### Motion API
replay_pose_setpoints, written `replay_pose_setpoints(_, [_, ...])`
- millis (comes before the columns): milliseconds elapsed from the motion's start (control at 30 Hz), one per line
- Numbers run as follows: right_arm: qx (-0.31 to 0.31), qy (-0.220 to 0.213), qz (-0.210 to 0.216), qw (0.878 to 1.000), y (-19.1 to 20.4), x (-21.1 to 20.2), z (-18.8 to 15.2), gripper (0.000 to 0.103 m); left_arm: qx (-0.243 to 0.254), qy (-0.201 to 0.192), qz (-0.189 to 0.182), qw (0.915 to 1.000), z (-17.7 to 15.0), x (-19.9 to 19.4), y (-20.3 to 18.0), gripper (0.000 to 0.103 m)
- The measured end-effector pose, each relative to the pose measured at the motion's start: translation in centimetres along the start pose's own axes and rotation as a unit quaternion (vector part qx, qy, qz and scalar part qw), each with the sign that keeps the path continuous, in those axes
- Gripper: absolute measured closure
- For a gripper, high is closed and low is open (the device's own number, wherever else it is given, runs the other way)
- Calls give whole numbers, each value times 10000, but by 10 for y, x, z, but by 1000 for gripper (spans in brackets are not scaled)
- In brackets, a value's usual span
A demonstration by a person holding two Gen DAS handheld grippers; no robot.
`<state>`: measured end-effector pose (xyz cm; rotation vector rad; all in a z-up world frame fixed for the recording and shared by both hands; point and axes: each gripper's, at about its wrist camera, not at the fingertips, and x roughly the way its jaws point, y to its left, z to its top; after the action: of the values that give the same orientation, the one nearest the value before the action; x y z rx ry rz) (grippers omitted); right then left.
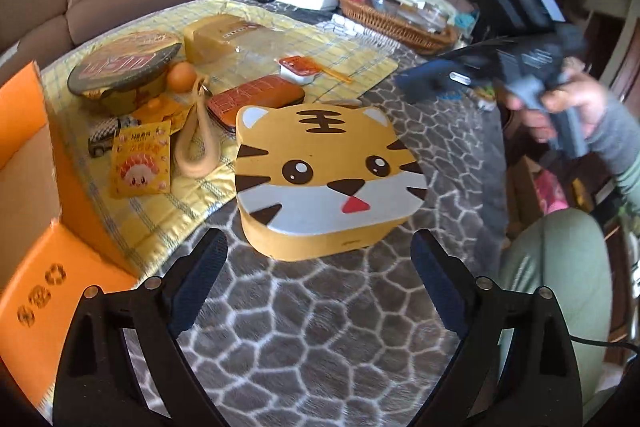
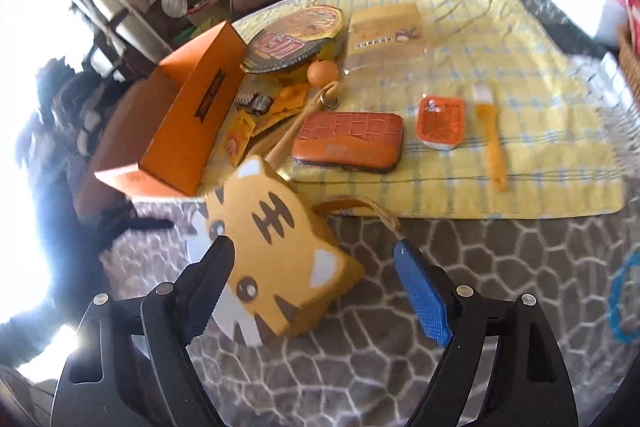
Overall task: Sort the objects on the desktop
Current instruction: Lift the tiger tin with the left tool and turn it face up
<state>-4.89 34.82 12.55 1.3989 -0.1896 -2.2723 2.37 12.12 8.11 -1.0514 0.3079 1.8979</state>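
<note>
A tiger-face box (image 1: 328, 179) rests flat on the grey patterned cloth (image 1: 320, 327). My left gripper (image 1: 318, 267) stands open just in front of its near edge, with nothing between the fingers. In the right wrist view the same tiger-face box (image 2: 276, 251) lies tilted across the picture. My right gripper (image 2: 316, 267) is open over it: the black left finger (image 2: 208, 291) overlaps the box's edge and the blue pad (image 2: 424, 299) stands well clear. On the yellow checked mat (image 2: 520, 147) lie a brown case (image 2: 348, 143), a sauce cup (image 2: 440, 123) and an orange brush (image 2: 492, 139).
An open orange carton (image 1: 28, 163) stands at the left, beside a noodle bowl (image 1: 124, 67), an orange ball (image 1: 181, 76), a snack packet (image 1: 140, 163) and a toy car (image 1: 104, 139). A wicker basket (image 1: 396, 23) sits at the back. A person's hand (image 1: 568, 103) and knee (image 1: 552, 267) are at the right.
</note>
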Motion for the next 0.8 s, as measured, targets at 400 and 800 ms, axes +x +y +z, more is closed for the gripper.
replay_pose_setpoints(400, [-968, 1145, -239, 9884, 44, 45, -52, 18, 658, 543, 17, 9964, 14, 47, -7, 10])
replay_pose_setpoints(800, [-1429, 743, -373, 9862, 55, 38, -48, 22, 206, 257, -577, 9978, 18, 9, 3, 12])
